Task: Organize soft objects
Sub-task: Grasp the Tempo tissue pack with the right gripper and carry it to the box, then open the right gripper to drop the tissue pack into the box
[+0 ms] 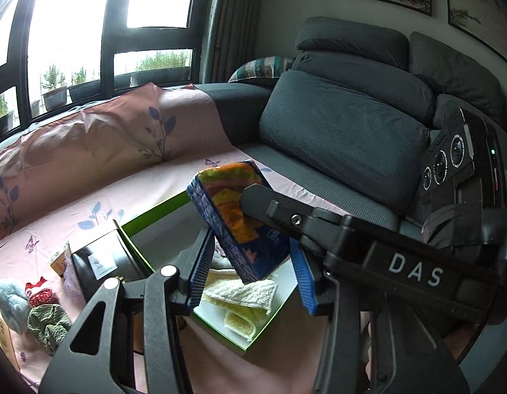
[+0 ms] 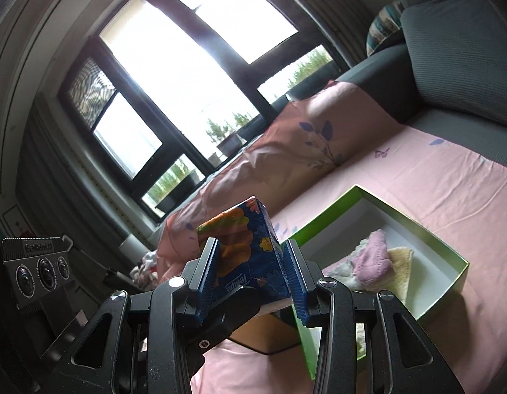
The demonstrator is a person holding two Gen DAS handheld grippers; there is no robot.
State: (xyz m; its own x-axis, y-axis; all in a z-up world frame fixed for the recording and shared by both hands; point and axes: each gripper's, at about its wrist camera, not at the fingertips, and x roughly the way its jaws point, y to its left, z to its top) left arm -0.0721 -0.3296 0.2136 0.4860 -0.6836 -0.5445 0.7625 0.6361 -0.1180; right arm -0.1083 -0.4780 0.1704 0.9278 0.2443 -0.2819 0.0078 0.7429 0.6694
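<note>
A blue and orange tissue pack (image 1: 235, 220) hangs in the air above the open green box (image 1: 155, 210). My right gripper (image 2: 251, 279) is shut on the tissue pack (image 2: 246, 252); its arm crosses the left wrist view from the right. My left gripper (image 1: 250, 279) is open, its blue pads either side of the pack's lower end without gripping it. The green box (image 2: 427, 229) holds a cream towel (image 1: 240, 298) and a pink cloth (image 2: 373, 259). A light blue plush (image 1: 10, 302), a red knit item (image 1: 40, 294) and a grey-green cloth (image 1: 48, 326) lie on the pink sheet at left.
A black box (image 1: 102, 262) stands next to the green box's left side. The pink sheet (image 1: 99, 151) covers the sofa seat. Grey sofa cushions (image 1: 345, 134) rise at the right. Windows are behind.
</note>
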